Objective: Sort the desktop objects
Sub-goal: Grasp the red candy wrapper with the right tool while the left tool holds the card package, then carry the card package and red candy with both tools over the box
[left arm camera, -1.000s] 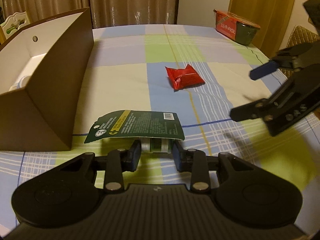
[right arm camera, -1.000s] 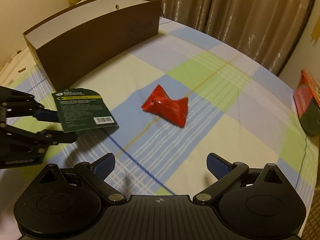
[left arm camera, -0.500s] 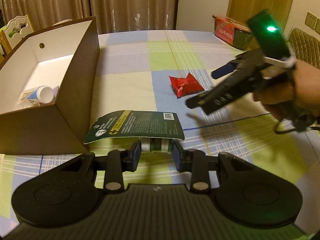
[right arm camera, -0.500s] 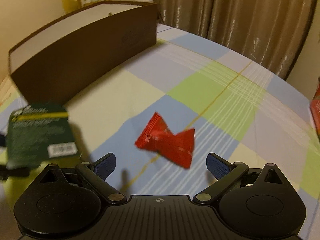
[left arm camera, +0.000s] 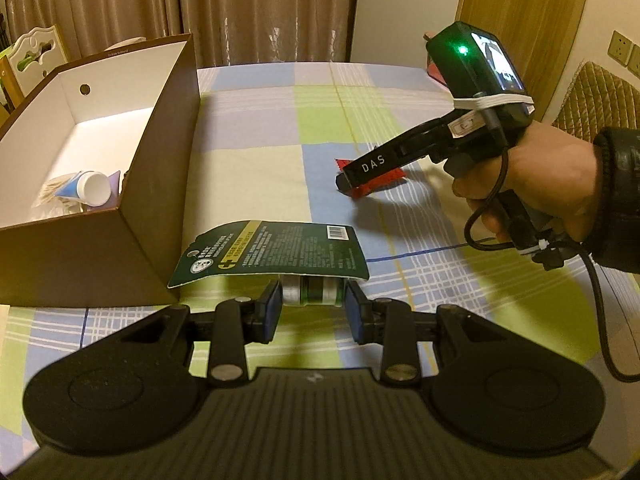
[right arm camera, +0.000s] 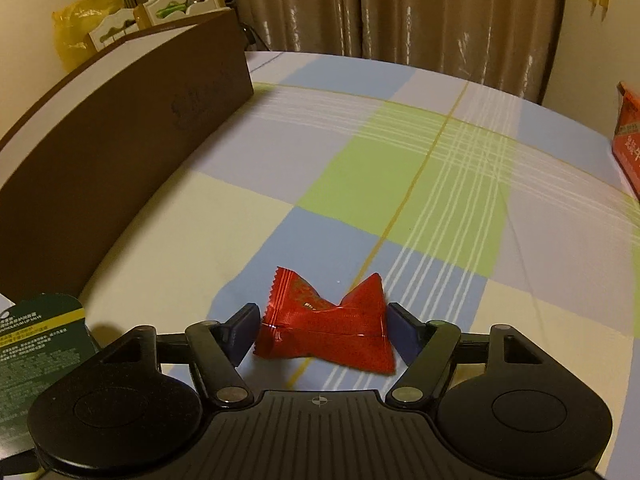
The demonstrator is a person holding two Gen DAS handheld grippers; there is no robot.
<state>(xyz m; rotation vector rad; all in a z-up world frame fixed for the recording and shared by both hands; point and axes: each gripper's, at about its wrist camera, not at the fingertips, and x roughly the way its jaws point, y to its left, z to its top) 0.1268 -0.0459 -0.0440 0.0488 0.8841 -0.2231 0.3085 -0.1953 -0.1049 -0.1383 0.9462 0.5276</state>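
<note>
My left gripper (left arm camera: 313,300) is shut on a small green and silver tin (left arm camera: 313,290), held above the checked tablecloth (left arm camera: 256,148). The tin's dark green backing card (left arm camera: 272,252) stands up over the fingers; the same green card (right arm camera: 36,344) shows at the lower left of the right wrist view. A red snack packet (right arm camera: 324,324) lies on the cloth. My right gripper (right arm camera: 323,320) is down around it, with a blue pad touching each end. In the left wrist view the right gripper (left arm camera: 348,180), held by a hand (left arm camera: 540,176), covers most of the red packet (left arm camera: 380,184).
An open brown box (left arm camera: 160,160) with a white inside stands at the left, holding a tube with a white cap (left arm camera: 90,188) and other small items. A red carton (right arm camera: 628,140) sits at the table's far right edge. Curtains and chairs lie beyond.
My right gripper has dropped onto the red packet and its fingers have closed in from wide apart to the packet's ends. My left gripper has risen a little with the tin still held.
</note>
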